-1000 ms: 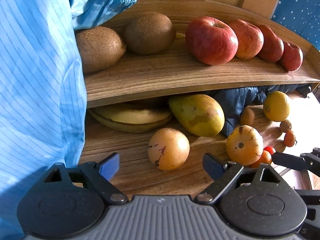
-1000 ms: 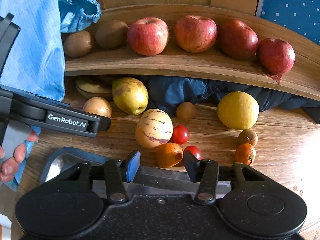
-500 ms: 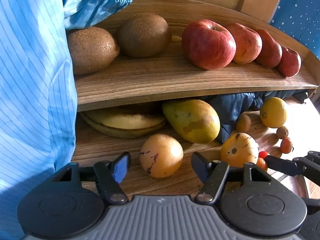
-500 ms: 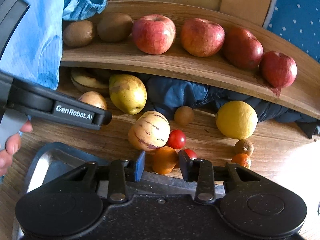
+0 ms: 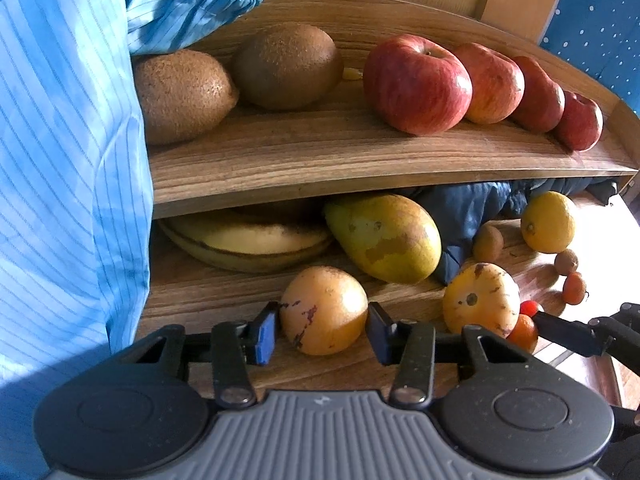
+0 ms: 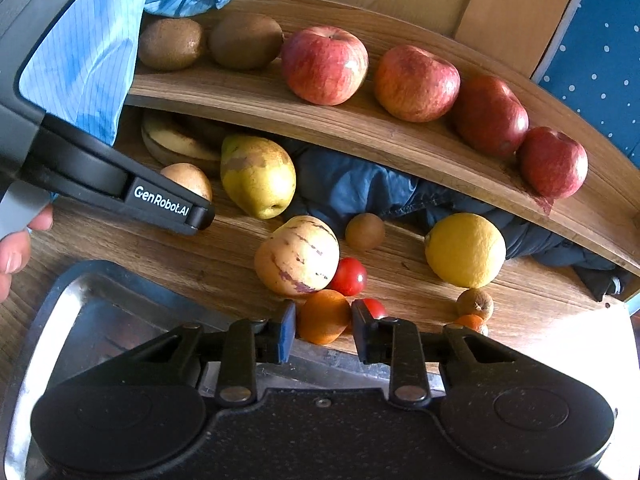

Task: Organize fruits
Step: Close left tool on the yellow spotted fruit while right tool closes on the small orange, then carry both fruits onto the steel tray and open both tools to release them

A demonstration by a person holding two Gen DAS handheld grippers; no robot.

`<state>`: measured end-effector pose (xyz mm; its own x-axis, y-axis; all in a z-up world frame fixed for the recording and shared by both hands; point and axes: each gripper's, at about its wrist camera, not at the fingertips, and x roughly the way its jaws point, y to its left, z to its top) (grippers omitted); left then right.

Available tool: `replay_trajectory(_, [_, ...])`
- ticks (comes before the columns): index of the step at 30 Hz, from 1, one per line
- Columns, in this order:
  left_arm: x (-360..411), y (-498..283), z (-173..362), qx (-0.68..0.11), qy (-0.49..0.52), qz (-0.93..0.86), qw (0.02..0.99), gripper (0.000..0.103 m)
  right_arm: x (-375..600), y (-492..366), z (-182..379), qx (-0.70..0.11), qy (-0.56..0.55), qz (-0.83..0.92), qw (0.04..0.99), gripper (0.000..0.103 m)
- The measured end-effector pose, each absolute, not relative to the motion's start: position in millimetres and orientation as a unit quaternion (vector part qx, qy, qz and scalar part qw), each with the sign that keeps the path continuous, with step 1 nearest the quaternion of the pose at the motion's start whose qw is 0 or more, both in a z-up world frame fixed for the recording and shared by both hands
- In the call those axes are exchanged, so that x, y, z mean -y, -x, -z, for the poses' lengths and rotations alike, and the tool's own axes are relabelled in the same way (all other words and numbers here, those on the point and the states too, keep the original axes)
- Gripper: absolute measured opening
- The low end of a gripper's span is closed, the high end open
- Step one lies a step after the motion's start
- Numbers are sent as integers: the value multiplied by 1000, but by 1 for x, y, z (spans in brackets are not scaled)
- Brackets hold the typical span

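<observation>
A round yellow fruit with dark red flecks (image 5: pixel 324 310) rests on the wooden table (image 5: pixel 208 292) in the left wrist view. My left gripper (image 5: pixel 322 334) is shut on it, one blue pad against each side. In the right wrist view a small orange (image 6: pixel 324 316) lies at the edge of the metal tray (image 6: pixel 80 320), and my right gripper (image 6: pixel 324 330) is shut on it. A striped yellow melon (image 6: pixel 298 256) and two cherry tomatoes (image 6: pixel 350 276) crowd just behind the orange. The left gripper's body (image 6: pixel 168 204) partly hides the flecked fruit (image 6: pixel 188 178) there.
The curved wooden shelf (image 6: pixel 360 132) above carries two kiwis (image 6: pixel 172 44) and several red apples (image 6: pixel 324 66). Beneath it lie a banana (image 5: pixel 240 242), a green-yellow pear (image 6: pixel 258 176), a lemon (image 6: pixel 464 250), small brown fruits and dark blue cloth (image 6: pixel 352 188). A blue striped sleeve (image 5: pixel 60 160) fills the left.
Both grippers moved forward and closed: the left fingers narrowed onto the flecked yellow fruit, the right fingers onto the small orange.
</observation>
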<state>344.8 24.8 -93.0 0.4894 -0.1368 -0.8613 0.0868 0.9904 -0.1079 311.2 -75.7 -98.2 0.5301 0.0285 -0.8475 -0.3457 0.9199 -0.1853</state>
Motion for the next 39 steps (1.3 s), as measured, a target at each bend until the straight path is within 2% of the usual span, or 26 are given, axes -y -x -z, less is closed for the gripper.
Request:
replay_trajectory(19, [-14,-320,79,-490,30,88,867,50,75,-300,82,-453,158,-119,869,31])
replay_trajectory(39, [2,-258,68,-494,32,71,866,50,85,-242,67,-454,128,-182,863,31])
